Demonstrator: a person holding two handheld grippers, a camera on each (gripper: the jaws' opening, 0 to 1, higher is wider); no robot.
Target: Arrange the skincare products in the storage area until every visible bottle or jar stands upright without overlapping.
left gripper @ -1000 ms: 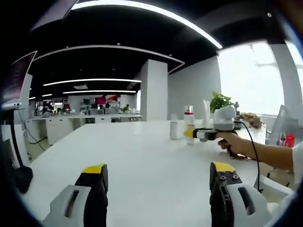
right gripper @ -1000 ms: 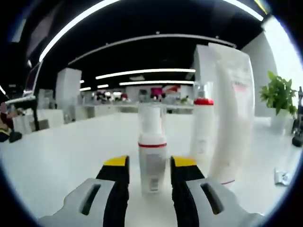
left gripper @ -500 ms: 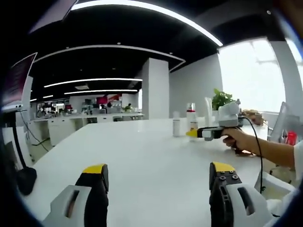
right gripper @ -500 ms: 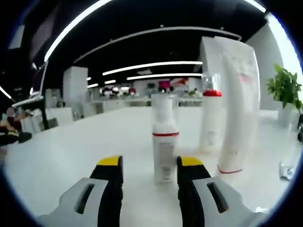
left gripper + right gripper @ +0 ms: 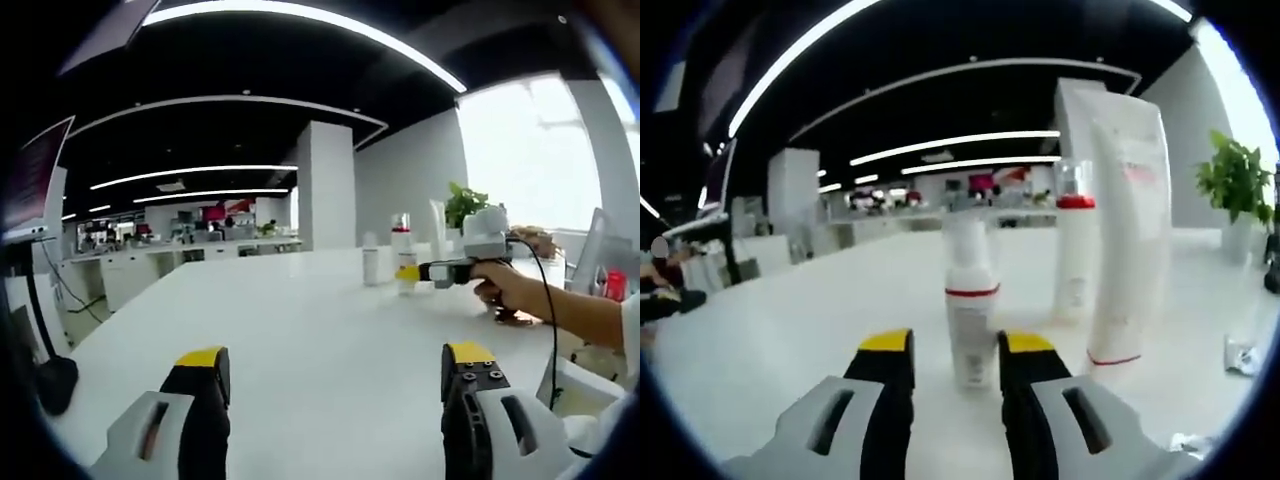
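Note:
A small white bottle (image 5: 970, 305) with a red band stands upright on the white table (image 5: 790, 340). It is just past my right gripper (image 5: 956, 345), whose jaws stand on either side of its base with gaps showing, so the gripper is open. Behind the bottle, a clear-capped bottle with a red collar (image 5: 1075, 255) and a tall white tube (image 5: 1128, 240) are upright too. My left gripper (image 5: 335, 358) is open over bare table. In the left gripper view, a hand (image 5: 510, 285) holds the right gripper (image 5: 410, 271) by the same bottles (image 5: 371, 265).
A potted plant (image 5: 1235, 180) stands at the table's far right, and a small crumpled wrapper (image 5: 1240, 355) lies near the tube. A monitor on a stand (image 5: 30, 180) is off the table's left side. Office desks fill the background.
The right gripper's jaws are closer together than half a second ago, and the small bottle now sits nearer the right jaw. The left gripper has stayed open and nearly still.

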